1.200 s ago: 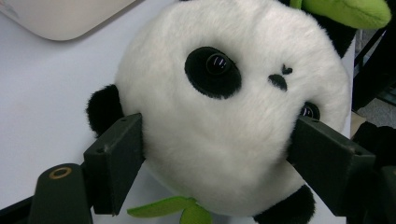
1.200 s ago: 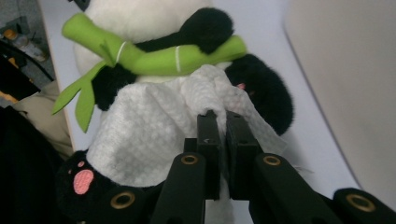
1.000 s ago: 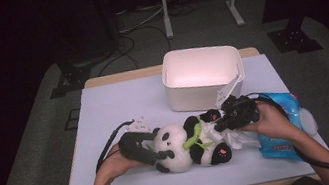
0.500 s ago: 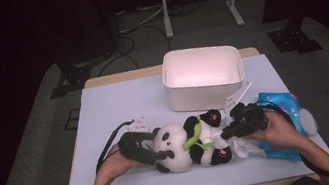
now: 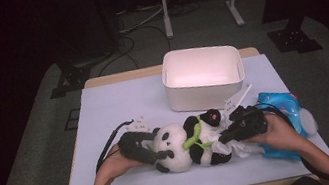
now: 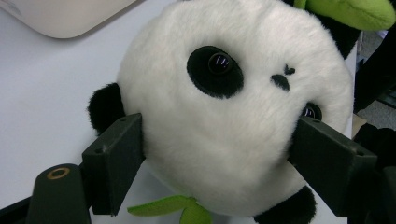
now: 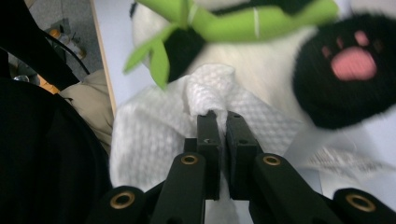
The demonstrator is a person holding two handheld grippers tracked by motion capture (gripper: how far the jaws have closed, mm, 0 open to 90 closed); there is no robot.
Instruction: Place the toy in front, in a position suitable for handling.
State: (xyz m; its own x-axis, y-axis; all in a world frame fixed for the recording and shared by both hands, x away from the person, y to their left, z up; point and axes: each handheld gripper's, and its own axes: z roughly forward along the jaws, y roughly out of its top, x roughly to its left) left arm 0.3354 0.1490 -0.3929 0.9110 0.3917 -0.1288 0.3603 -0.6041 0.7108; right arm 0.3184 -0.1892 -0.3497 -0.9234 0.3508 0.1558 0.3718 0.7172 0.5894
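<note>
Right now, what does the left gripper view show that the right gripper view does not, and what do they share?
Left gripper view: the left gripper holds the panda's head between its jaws, one on each side; the face, an eye and the nose are visible, and the white bin's edge at the top left.

Right gripper view: the right gripper is shut on a white wipe that lies against the panda's body; a black paw with a pink pad is beside it.

Both show the plush panda, its green bamboo sprig and the pale table cover.
</note>
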